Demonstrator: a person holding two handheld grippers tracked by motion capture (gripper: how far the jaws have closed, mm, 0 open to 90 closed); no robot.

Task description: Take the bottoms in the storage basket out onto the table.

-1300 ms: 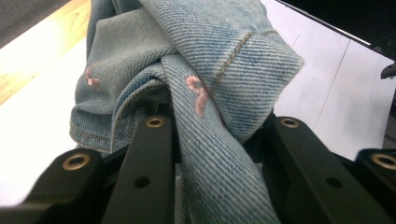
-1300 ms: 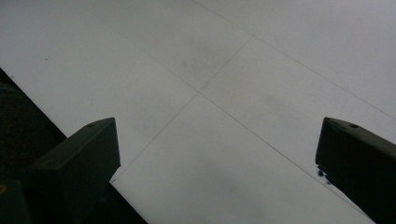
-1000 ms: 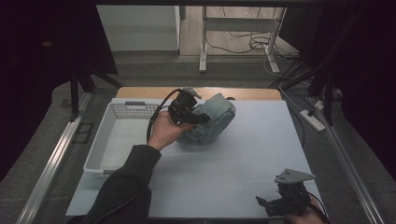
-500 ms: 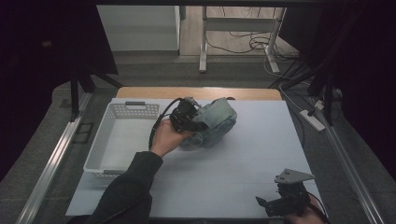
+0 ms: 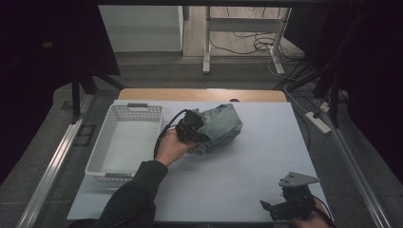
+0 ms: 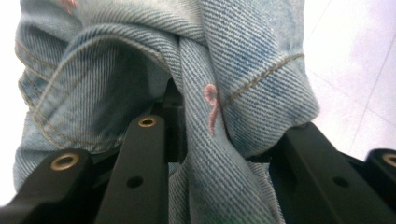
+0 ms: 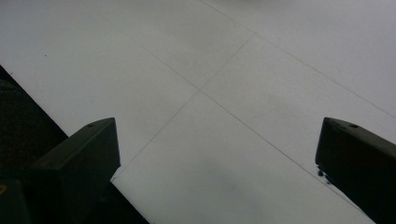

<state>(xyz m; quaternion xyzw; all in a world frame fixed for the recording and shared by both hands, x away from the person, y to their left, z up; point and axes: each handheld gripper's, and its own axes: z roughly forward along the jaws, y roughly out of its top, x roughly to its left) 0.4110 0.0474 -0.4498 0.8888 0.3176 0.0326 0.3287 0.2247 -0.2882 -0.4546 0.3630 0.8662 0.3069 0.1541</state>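
A bundled light-blue denim garment (image 5: 221, 126) lies on the white table (image 5: 256, 161), just right of the basket. My left gripper (image 5: 190, 127) is at the garment's left end, held by a hand in a dark sleeve. In the left gripper view, the black jaws are shut on a thick twisted fold of the denim (image 6: 140, 70), and my left gripper (image 6: 224, 135) has cloth bulging between and over them. My right gripper (image 5: 280, 209) rests low at the table's front right corner. It (image 7: 217, 135) is open, with only bare table between its jaws.
A white perforated plastic basket (image 5: 124, 114) stands at the table's left side and looks empty. A wooden strip (image 5: 199, 94) runs along the table's far edge. Beyond it are dark floor, metal table legs and cables.
My left hand has come down and slightly nearer with the denim bundle, which now sits lower on the table. The right gripper has not moved.
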